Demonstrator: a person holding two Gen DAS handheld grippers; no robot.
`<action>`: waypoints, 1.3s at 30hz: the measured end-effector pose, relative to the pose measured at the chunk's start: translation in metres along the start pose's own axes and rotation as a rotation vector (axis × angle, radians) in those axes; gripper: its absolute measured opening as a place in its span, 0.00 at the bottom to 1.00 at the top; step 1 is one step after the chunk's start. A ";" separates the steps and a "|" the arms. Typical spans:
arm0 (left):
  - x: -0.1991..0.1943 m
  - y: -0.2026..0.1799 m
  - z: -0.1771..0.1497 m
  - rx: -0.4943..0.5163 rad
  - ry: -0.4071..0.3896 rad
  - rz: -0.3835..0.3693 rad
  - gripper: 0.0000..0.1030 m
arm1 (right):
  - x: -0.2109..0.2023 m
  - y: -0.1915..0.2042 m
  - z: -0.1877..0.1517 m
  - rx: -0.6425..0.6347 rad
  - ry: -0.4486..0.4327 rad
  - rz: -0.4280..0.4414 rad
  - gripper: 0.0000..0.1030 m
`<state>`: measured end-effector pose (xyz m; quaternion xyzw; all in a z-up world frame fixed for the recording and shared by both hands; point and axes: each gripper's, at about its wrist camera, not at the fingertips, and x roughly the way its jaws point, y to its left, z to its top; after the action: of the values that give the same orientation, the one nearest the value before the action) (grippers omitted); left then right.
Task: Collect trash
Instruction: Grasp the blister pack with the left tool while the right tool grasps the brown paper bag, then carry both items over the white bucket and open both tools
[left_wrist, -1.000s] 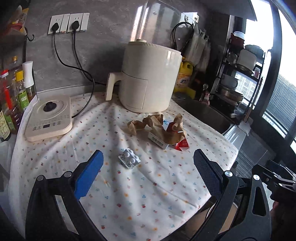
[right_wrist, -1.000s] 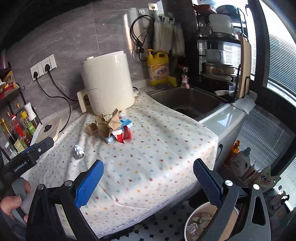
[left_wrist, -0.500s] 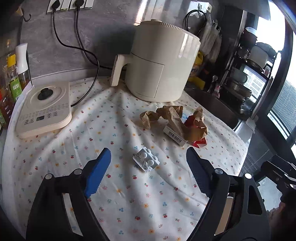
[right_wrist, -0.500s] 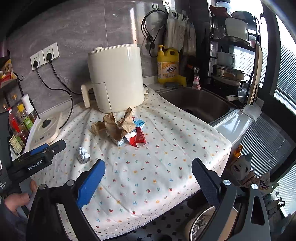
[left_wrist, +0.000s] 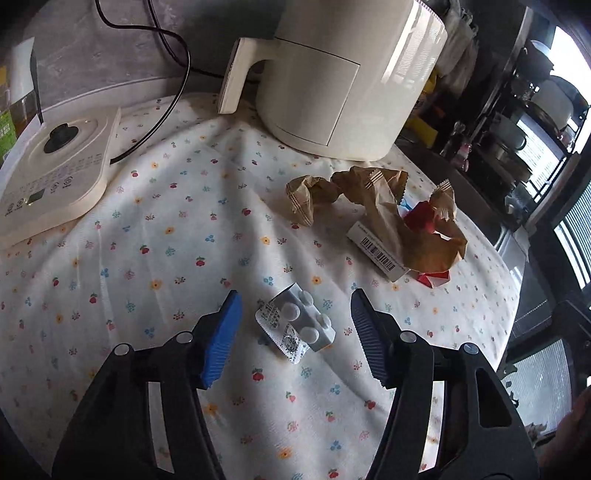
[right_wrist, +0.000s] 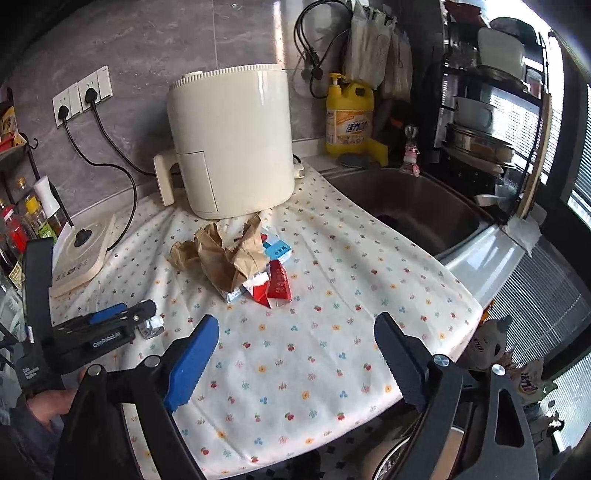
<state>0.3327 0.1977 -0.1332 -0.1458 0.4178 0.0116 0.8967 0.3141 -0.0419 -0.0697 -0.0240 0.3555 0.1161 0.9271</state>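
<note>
A grey pill blister pack (left_wrist: 295, 323) lies on the flowered cloth (left_wrist: 155, 258). My left gripper (left_wrist: 293, 332) straddles it, jaws closing, pads apart from the pack on both sides. The right wrist view shows that left gripper (right_wrist: 147, 317) low over the blister pack (right_wrist: 152, 328). Farther back lies a heap of crumpled brown paper (left_wrist: 384, 210) with a barcoded box (left_wrist: 376, 251) and red cartons (right_wrist: 277, 282). My right gripper (right_wrist: 295, 354) hangs over the cloth's front part, jaws wide and slowly closing, nothing between them.
A cream air fryer (right_wrist: 229, 140) stands behind the heap, a white induction cooker (left_wrist: 55, 173) at the left with bottles (right_wrist: 33, 218) beside it. A sink (right_wrist: 410, 210) lies to the right. A bin (right_wrist: 399, 458) stands on the floor below the counter's front edge.
My left gripper has come down and forward over the blister pack, and its jaws have narrowed around it. My right gripper has moved forward toward the cloth, jaws slightly narrower.
</note>
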 end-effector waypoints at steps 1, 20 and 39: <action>0.008 -0.003 0.000 0.011 0.019 0.012 0.51 | 0.003 0.001 0.003 -0.010 -0.001 0.003 0.82; -0.037 0.037 0.028 -0.092 -0.098 0.149 0.26 | 0.103 0.031 0.039 -0.065 0.107 0.159 0.60; -0.072 0.012 0.011 -0.011 -0.174 0.017 0.26 | 0.033 0.024 0.009 -0.023 0.071 0.164 0.20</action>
<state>0.2922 0.2193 -0.0758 -0.1456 0.3395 0.0339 0.9286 0.3386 -0.0111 -0.0840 -0.0095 0.3878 0.1947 0.9009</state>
